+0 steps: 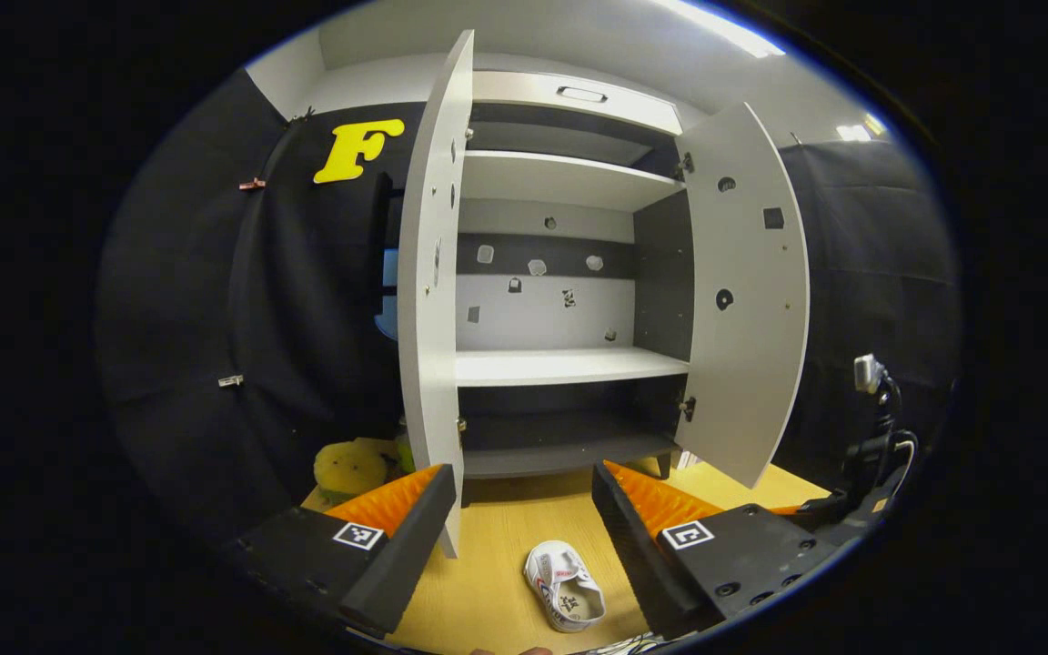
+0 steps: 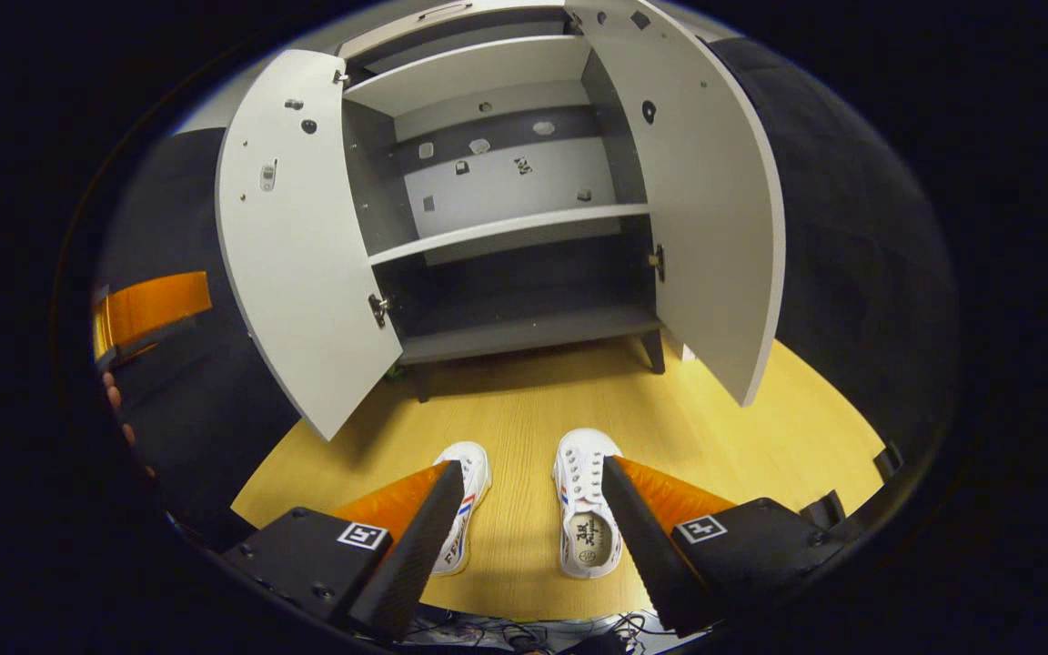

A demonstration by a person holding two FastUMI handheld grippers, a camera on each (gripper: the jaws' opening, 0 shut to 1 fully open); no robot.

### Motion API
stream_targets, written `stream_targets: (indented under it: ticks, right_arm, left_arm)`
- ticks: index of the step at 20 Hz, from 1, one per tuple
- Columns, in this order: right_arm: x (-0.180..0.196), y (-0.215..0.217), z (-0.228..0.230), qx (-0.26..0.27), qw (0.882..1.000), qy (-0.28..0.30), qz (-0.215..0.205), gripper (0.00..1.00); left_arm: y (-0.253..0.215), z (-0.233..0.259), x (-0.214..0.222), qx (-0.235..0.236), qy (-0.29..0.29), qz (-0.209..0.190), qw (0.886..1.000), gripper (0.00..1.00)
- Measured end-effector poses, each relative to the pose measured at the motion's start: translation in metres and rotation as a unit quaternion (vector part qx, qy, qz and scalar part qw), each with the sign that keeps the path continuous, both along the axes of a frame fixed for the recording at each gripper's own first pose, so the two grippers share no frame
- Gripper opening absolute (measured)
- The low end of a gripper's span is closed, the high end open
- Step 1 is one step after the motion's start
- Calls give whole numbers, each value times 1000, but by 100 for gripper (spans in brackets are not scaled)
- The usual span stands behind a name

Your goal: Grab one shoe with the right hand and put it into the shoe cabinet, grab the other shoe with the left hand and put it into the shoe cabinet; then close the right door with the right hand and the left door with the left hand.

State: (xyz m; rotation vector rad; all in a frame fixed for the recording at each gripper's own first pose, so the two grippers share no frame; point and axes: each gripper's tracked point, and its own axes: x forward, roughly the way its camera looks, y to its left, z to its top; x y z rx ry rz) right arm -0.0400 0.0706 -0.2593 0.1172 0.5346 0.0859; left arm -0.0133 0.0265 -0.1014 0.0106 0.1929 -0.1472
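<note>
I have not really started yet. Both of my claws are wide open and hold nothing. My right claw [image 2: 529,509] hangs over the two white shoes on the yellow wood floor [image 2: 524,400]. The right shoe [image 2: 586,514] sits just inside one finger, and the left shoe [image 2: 468,487] peeks out past the other finger. They lie side by side, toes toward the shoe cabinet [image 2: 515,227]. My left claw [image 1: 524,509] is up higher and looks at the cabinet, with one shoe [image 1: 565,587] on the floor below it. The left door [image 2: 292,236] and the right door [image 2: 706,191] both stand wide open. The shelves I can see have no shoes on them. So I think all the jobs are still left: two shoes to put in, then two doors to shut.
</note>
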Motion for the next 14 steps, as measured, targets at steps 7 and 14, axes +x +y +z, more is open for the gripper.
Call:
stream_targets:
  ticks: [7, 14]
  right_arm:
    - [-3, 5, -88, 5, 996, 85, 8, 99]
    - [11, 5, -142, -6, 992, 124, 9, 99]
  left_arm:
    - [7, -30, 6, 1, 41, 9, 999, 95]
    - [4, -44, 20, -12, 57, 7, 998, 95]
